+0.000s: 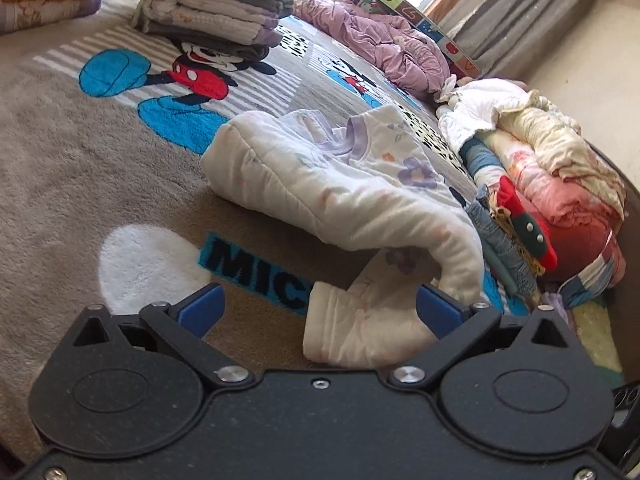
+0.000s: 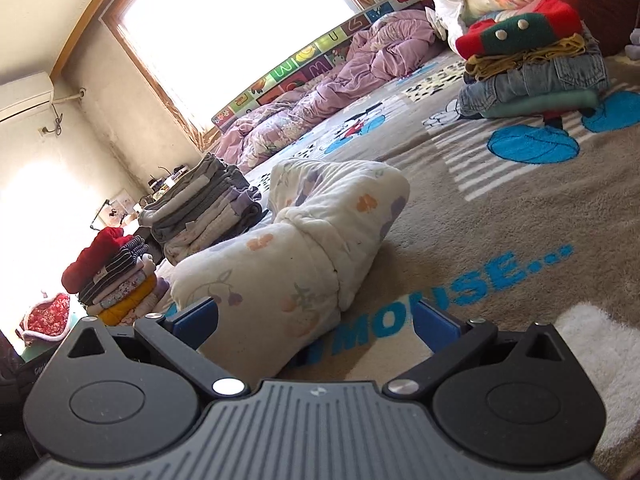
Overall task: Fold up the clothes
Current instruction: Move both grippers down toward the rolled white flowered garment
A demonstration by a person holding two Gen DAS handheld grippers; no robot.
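1. The left tongs (image 1: 320, 312) are spread wide, their blue pads apart; a cuffed end of the white flowered garment (image 1: 320, 184) lies between them on the blanket (image 1: 80, 168), not pinched.
2. The right tongs (image 2: 316, 320) are likewise spread wide. The padded end of the same garment (image 2: 288, 264) reaches in between the pads, close to the left-hand pad, and neither pad presses on it.
3. Just ahead of both tongs the garment lies bundled on the brown cartoon-mouse blanket, partly folded over itself, with a lilac collar visible from the left wrist view.
4. Blue lettering on the blanket runs under and beside the garment, right in front of the tongs.
5. Ahead and to the right of the left tongs stands a small stack of folded clothes (image 1: 516, 236): jeans at the bottom, a red and green knit on top. Behind it is a heap of crumpled laundry (image 1: 540, 152).
6. Farther ahead and slightly left of the left tongs stands a tall stack of grey and pale folded clothes (image 1: 216, 4).
7. Far left of the right tongs, another stack (image 2: 116, 280) is topped with something red.
8. Beyond these, a rumpled lilac quilt (image 2: 320, 96) lies along an alphabet-patterned board (image 2: 296, 68) under a bright window (image 2: 224, 32).
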